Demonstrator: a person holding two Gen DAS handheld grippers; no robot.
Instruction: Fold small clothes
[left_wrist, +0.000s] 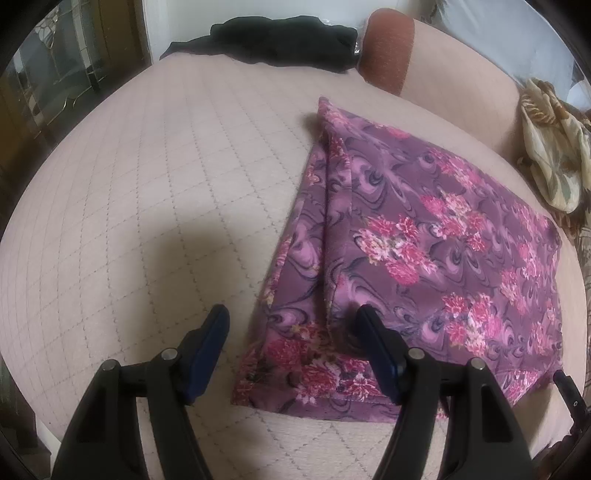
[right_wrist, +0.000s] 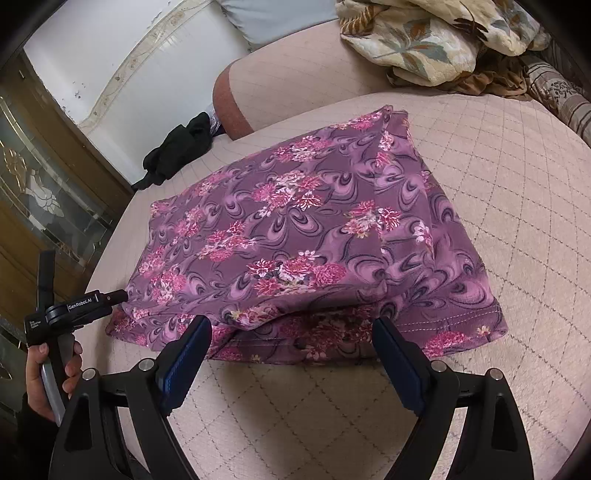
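Your work surface is the pink quilted bed (left_wrist: 147, 192), and it fills most of both views. At its far end a pink bolster with a rust-red end (left_wrist: 388, 51) runs along the headboard side. A cream leaf-print blanket (right_wrist: 424, 40) sits bunched on the bed near that bolster, well apart from your work. A black garment (left_wrist: 280, 44) lies crumpled at the bed's far edge, just beside the bolster's red end.

The piece you are folding, the purple floral garment (left_wrist: 424, 236), lies flat on the bed, already doubled over, with one folded flap along its side and a stitched hem nearest you.

Your left gripper (left_wrist: 291, 325) stands spread, its blue pads straddling the garment's near corner without pinching it; one finger is over the cloth, the other over bare quilt. Your right gripper (right_wrist: 291, 338) is spread wide at the near hem, nothing clamped between its pads. Your left hand (right_wrist: 44, 373) grips its tool's handle beside the bed edge.
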